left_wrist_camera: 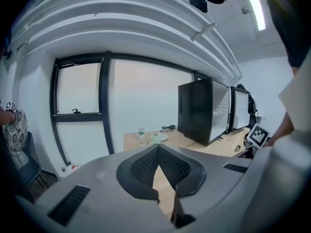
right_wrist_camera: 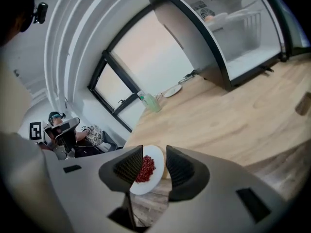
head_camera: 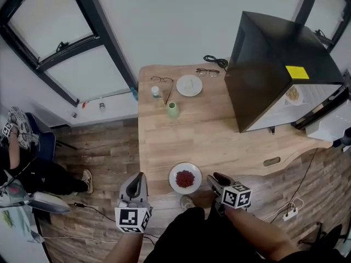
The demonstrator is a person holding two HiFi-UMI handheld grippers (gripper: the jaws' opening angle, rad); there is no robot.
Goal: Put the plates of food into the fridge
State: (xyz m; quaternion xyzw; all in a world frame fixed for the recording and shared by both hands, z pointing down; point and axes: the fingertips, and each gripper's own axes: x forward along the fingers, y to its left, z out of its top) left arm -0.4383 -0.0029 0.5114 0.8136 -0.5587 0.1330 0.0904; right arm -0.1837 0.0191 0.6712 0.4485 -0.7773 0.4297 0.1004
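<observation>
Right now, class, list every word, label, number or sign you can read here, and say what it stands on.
Nothing here is readable.
Yellow label on the black fridge: print too small to read.
Left hand-held gripper and right hand-held gripper: square black-and-white patterns on their cubes, no letters.

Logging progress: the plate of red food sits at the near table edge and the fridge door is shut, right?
No: the fridge door is open, as the head view shows. The plate of red food does sit at the near table edge.
</observation>
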